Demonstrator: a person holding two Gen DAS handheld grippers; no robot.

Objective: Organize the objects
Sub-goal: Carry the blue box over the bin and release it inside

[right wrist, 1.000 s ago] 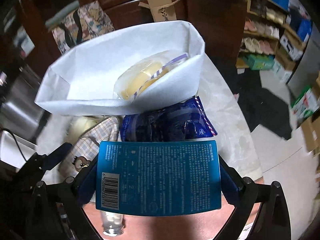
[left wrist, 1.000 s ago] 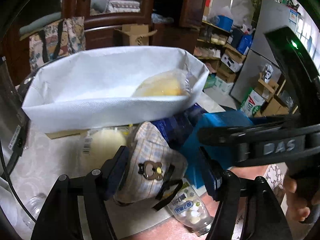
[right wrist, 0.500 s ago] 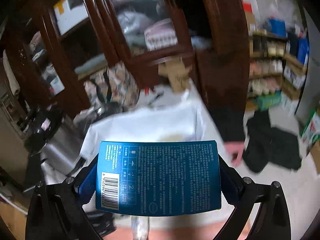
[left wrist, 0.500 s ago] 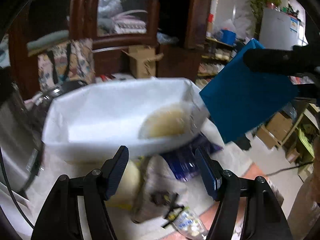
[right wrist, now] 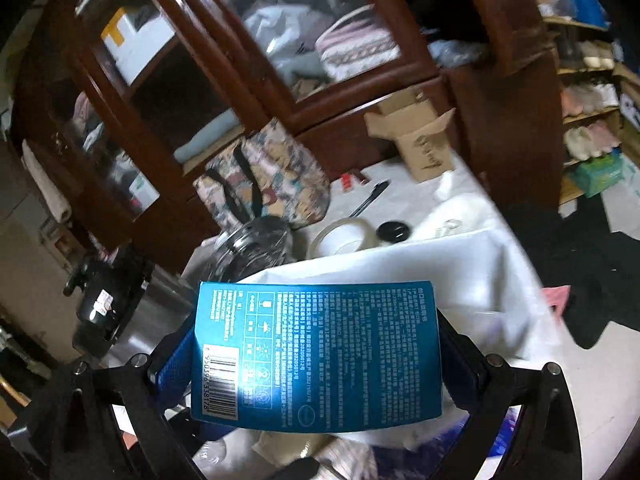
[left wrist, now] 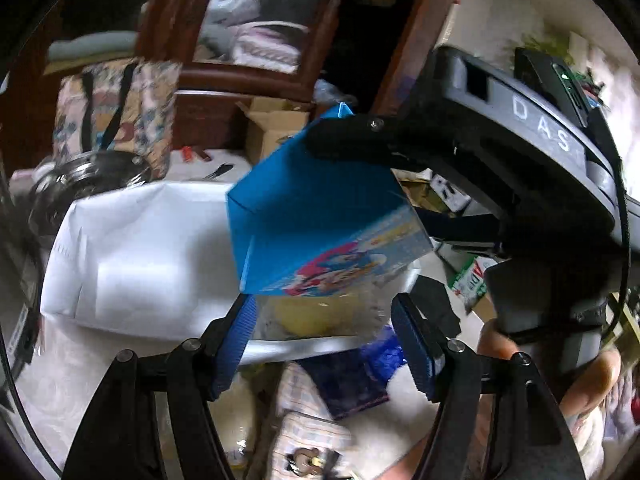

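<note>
One blue box [right wrist: 316, 354] is pinched across its side walls by the right gripper [right wrist: 316, 364], above the white bin [left wrist: 132, 248]. It looks like light, stiff card, best held at its edges, since hard squeezing could dent it. The left gripper [left wrist: 324, 344] hangs spread and empty just before the bin.

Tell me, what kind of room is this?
Probably a cluttered room in someone's home, maybe a dining or storage room. A wooden cabinet with glass doors holds folded linens, a flowery bag sits on the table, and shelves hold shoes.
</note>
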